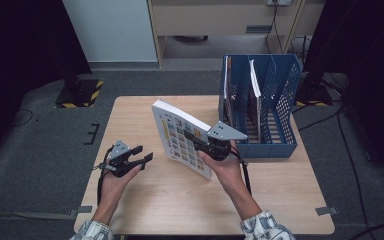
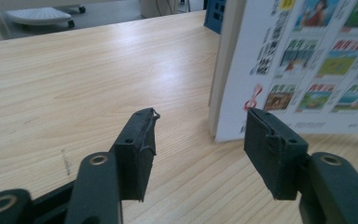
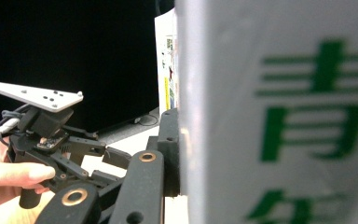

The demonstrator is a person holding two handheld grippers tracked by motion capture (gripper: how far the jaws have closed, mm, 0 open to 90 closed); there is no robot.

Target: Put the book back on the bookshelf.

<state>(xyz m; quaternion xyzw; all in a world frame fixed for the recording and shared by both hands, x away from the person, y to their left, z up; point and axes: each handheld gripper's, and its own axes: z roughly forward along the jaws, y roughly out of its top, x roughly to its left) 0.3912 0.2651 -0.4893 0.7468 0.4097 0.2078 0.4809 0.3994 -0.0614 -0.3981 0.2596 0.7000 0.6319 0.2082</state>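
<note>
A thick white book (image 1: 180,137) with rows of small colour pictures on its cover is held tilted above the wooden table (image 1: 170,205). My right gripper (image 1: 192,136) is shut on its lower right edge. In the right gripper view, one black jaw presses flat against the book (image 3: 279,116), and the cover hides the other jaw. To the left of the book, my left gripper (image 1: 144,153) is low over the table, open, with nothing between its jaws. The left gripper view shows the book's corner (image 2: 307,70) just beyond my open left gripper (image 2: 200,144).
A blue perforated file rack (image 1: 267,145) stands at the table's right rear, just behind the book. Two thin white books (image 1: 254,80) stand upright in its slots. Bare tabletop lies to the left and front.
</note>
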